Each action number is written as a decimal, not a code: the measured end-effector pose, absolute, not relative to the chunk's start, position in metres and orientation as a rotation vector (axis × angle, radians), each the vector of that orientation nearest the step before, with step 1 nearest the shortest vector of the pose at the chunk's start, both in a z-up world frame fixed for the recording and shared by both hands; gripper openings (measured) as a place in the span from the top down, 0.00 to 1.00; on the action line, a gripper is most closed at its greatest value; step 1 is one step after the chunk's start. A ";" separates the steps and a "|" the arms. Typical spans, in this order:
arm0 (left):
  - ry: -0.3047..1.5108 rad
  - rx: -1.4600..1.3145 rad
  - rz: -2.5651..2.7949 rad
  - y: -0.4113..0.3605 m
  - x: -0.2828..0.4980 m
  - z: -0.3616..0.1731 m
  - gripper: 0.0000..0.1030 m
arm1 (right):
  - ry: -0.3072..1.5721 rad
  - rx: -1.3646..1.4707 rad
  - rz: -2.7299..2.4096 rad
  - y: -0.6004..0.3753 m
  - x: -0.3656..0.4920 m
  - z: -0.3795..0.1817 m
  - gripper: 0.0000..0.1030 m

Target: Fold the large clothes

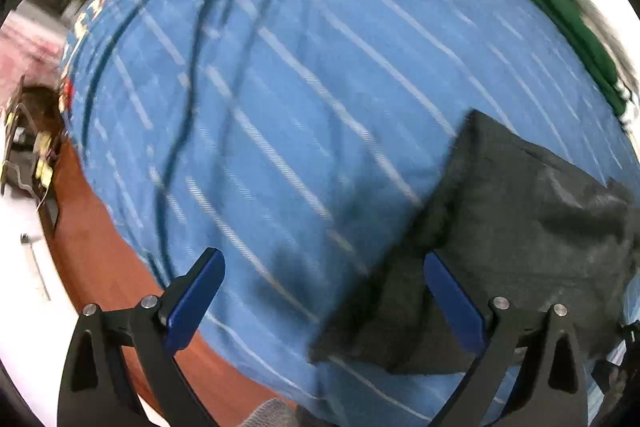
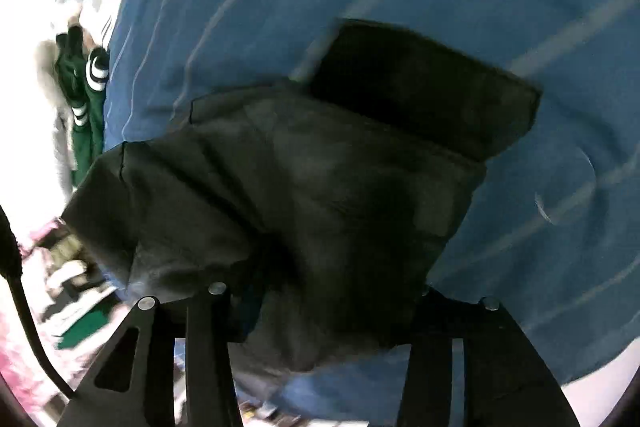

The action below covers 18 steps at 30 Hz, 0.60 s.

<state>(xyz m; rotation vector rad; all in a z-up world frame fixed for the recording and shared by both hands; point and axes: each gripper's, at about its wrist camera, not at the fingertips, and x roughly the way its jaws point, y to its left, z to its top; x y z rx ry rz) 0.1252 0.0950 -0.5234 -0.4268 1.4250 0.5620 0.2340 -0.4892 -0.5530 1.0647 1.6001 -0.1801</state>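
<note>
A dark grey garment [image 1: 500, 227], folded into a thick bundle, lies on a blue striped bedsheet [image 1: 280, 87]. My left gripper [image 1: 324, 291] is open with blue pads, hovering above the sheet at the garment's left edge, holding nothing. In the right wrist view the same garment [image 2: 300, 187] fills the middle, with a darker folded part [image 2: 420, 87] on top. It drapes over my right gripper's fingers and hides them, so I cannot tell whether that gripper is open or shut.
A green garment with white stripes [image 1: 568, 27] lies at the far edge of the bed; it also shows in the right wrist view [image 2: 86, 99]. A reddish-brown bed frame [image 1: 104, 247] runs along the left. Cluttered items [image 2: 72, 287] lie on the floor.
</note>
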 end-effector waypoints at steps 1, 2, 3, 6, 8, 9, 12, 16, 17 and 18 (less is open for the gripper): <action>1.418 -0.400 0.547 0.085 0.131 -0.523 0.00 | 1.593 0.988 -0.194 -0.488 0.237 -0.539 0.45; 1.410 -0.367 0.532 0.076 0.138 -0.523 0.00 | 1.581 0.892 -0.206 -0.487 0.240 -0.522 0.45; 1.405 -0.346 0.522 0.070 0.142 -0.524 0.00 | 1.560 0.814 -0.210 -0.483 0.243 -0.506 0.45; 1.418 -0.319 0.515 0.056 0.153 -0.535 0.00 | 1.480 0.634 -0.138 -0.457 0.270 -0.460 0.45; 1.416 -0.341 0.517 0.054 0.158 -0.538 0.00 | 1.485 0.593 0.039 -0.422 0.289 -0.446 0.45; 1.409 -0.341 0.521 0.055 0.160 -0.537 0.00 | 1.508 0.587 0.158 -0.391 0.307 -0.447 0.45; 1.382 -0.303 0.529 0.051 0.165 -0.532 0.00 | 1.525 0.526 0.356 -0.312 0.347 -0.464 0.51; 1.369 -0.273 0.540 0.050 0.163 -0.528 0.00 | 1.549 0.335 0.316 -0.251 0.380 -0.521 0.80; 1.372 -0.262 0.541 0.050 0.161 -0.527 0.00 | 1.569 0.344 0.295 -0.248 0.386 -0.538 0.81; 1.373 -0.253 0.543 0.049 0.159 -0.527 0.00 | 1.576 0.357 0.291 -0.249 0.390 -0.542 0.83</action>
